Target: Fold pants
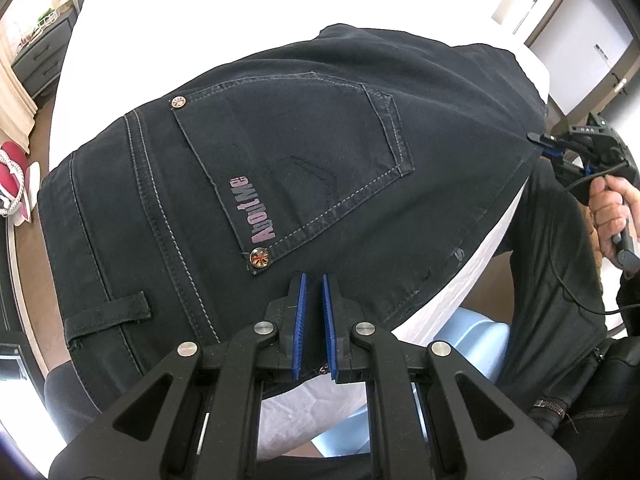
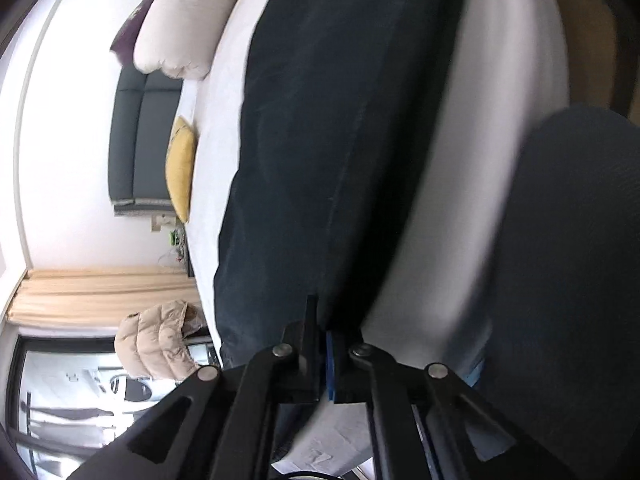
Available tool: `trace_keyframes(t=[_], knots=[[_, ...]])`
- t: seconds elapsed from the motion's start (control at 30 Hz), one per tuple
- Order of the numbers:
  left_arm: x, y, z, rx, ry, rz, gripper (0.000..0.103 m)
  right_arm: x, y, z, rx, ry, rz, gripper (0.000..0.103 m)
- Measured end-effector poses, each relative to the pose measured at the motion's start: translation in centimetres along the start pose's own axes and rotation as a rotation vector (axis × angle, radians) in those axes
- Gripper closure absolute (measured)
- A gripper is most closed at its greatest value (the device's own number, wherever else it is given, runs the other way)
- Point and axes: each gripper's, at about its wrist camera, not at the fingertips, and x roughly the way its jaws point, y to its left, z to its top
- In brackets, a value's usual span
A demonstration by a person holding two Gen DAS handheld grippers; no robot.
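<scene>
Dark navy denim pants (image 1: pixel 304 168) lie spread on a white-sheeted bed (image 1: pixel 248 12), back side up, the waistband end hanging at the bed's near edge and the legs running away across the mattress toward its far side. The left gripper (image 1: pixel 314 280), pointing steeply down, has its blue-padded fingers (image 1: pixel 301 304) drawn narrow on the fabric just below the stitched back pocket (image 1: pixel 296 160), at the near edge; cloth passes between the pads, so they appear to be pinching the waistband area. The right gripper (image 1: pixel 538 139), held in a person's hand (image 1: pixel 610 216), meets the pants at their right-hand seam, by the bed's right edge; its own blurred view shows the black and blue fingers (image 2: pixel 308 320) closed tight at the seam, apparently nipping the denim's edge, though the blur leaves the bite itself uncertain. The relation that matters is the garment's long axis: it stretches away from both pairs of fingers along the bed, with a cream pillow (image 2: pixel 180 20) and a yellow cushion (image 2: pixel 180 168) beyond. Both grips sit on the same end, left at the waist and right at the side seam, so a fold would likely carry this end along that axis toward the far legs.
</scene>
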Motion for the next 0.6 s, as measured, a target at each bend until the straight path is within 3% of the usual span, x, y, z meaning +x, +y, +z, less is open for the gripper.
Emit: trace_keyframes(t=[0.07, 0.17, 0.37, 0.43, 0.6], knots=[[0.0, 0.0, 0.0, 0.0, 0.001, -0.003, 0.094, -0.2, -0.8, -0.1, 0.02, -0.001, 0.008, 0.102], [0.0, 0.3, 0.0, -0.006, -0.001, -0.012, 0.094, -0.1, 1.0, 0.3, -0.053, 0.001, -0.008, 0.099], [0.1, 0.5, -0.1, -0.011, -0.002, -0.011, 0.094, -2.5, 0.9, 4.5, -0.041, -0.117, -0.055, 0.093], [0.0, 0.4, -0.1, -0.012, -0.002, -0.008, 0.094, -3.1, 0.2, 5.7, -0.022, -0.144, -0.07, 0.1], [0.0, 0.2, -0.1, -0.015, -0.002, -0.004, 0.094, -4.3, -2.4, 6.0, 0.034, -0.171, -0.086, 0.103]])
